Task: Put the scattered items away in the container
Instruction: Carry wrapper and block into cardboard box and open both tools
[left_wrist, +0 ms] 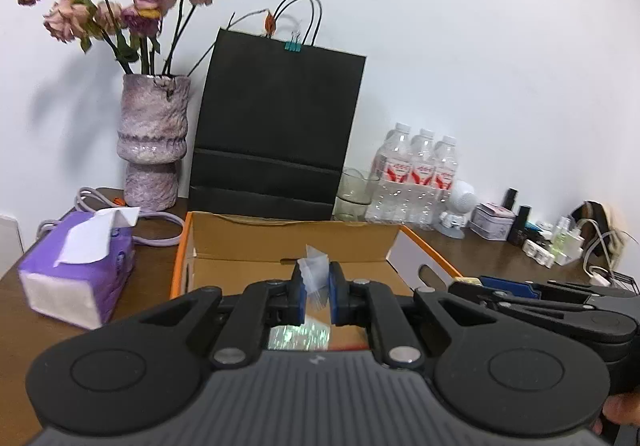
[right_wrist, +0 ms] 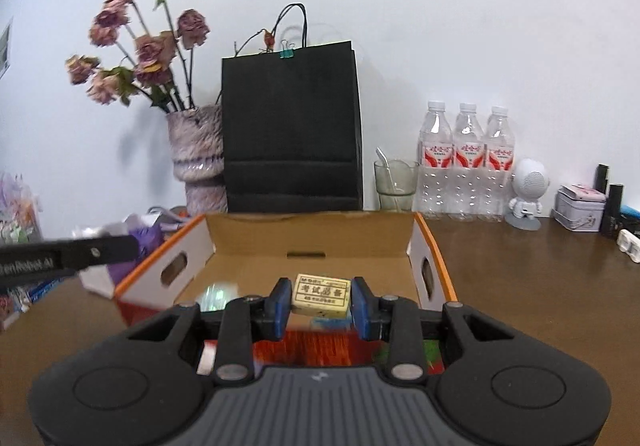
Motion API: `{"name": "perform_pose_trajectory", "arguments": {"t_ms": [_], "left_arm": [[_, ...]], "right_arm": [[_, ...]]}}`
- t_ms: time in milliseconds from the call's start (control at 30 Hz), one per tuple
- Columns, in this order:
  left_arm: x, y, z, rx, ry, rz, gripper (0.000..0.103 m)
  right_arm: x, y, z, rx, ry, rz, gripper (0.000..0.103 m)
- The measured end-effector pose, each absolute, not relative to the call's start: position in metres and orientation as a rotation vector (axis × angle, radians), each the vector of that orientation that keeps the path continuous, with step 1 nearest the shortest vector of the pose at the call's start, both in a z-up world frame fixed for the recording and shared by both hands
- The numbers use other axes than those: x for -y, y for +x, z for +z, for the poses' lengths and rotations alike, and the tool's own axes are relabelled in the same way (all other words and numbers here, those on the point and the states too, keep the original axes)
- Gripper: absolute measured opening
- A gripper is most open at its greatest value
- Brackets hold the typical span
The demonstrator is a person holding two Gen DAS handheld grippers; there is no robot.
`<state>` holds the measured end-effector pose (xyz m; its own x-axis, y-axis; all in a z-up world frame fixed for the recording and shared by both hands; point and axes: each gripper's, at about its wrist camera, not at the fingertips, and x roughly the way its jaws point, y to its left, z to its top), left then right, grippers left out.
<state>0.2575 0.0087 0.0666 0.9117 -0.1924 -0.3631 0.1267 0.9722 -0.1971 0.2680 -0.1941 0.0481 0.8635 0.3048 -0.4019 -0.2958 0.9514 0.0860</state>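
- The left gripper (left_wrist: 316,296) has its jaws pinched tight on a small clear plastic bag (left_wrist: 315,278); the bag sticks up between the blue pads, crumpled, its long side roughly upright and leaning away from the camera.
- The right gripper (right_wrist: 320,304) has its jaws partly closed on a cream eraser (right_wrist: 321,296); the printed face looks at the camera, and the long side lies level, spanning from pad to pad.
- Both things hang above the near end of the cardboard box (right_wrist: 308,242), which stands open on the bench (right_wrist: 520,286) with something shiny already lying inside.
- Risk, as I judge it: the bag is thin and slippery, so it may cling to a pad on release, or drift out over the low orange rim.
- The eraser is held only by its ends; a tilt could let it twist loose and bounce on the box floor.
- The two grippers are close side by side, so a hurried drop could knock them together.
- Farther back, a glass (right_wrist: 394,184) and water bottles (right_wrist: 466,162) stand just behind the box; an overshoot could topple them.
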Motion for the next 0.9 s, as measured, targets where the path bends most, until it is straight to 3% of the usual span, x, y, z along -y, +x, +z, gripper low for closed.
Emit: {"name": "perform_pose_trajectory", "arguments": {"t_ms": [400, 900], "left_arm": [[-0.007, 0.336, 0.034, -0.511, -0.173, -0.130, 0.011], [-0.011, 0.349, 0.010, -0.606, -0.160, -0.087, 0.014]], "right_arm": [[0.170, 0.354, 0.027, -0.539, 0.007, 0.340, 0.031], [0.166, 0.374, -0.002, -0.664, -0.033, 0.326, 0.031]]}}
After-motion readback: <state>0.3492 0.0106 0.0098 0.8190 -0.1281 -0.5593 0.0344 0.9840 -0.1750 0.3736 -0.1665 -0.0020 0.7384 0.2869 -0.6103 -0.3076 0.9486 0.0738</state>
